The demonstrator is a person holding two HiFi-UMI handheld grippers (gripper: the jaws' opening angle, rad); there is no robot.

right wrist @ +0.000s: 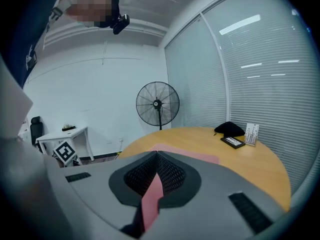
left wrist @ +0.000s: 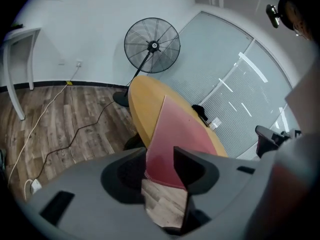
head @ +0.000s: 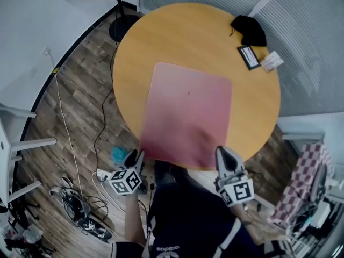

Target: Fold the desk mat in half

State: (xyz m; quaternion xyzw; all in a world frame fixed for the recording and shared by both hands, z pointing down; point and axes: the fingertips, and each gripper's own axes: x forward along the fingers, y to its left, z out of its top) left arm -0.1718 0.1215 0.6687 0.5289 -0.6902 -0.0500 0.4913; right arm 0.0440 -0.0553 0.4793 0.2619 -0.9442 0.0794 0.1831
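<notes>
A pink desk mat [head: 188, 117] lies flat on the round wooden table [head: 161, 36], and its near edge hangs over the table's rim towards me. My left gripper [head: 135, 156] is at the mat's near left corner. In the left gripper view its jaws [left wrist: 160, 164] stand open, with the mat's corner [left wrist: 170, 139] showing in the gap and the pads off it. My right gripper [head: 224, 153] is at the near right corner. In the right gripper view it [right wrist: 156, 176] is shut on the mat's edge [right wrist: 150, 204], a pink strip pinched between the pads.
At the table's far right lie a black pouch [head: 250, 30], a dark flat device [head: 248, 57] and a white card [head: 272, 61]. A standing fan [left wrist: 152, 46] is beyond the table. Cables and a power strip [head: 102, 174] lie on the wood floor at left. A checked cloth [head: 301, 181] hangs at right.
</notes>
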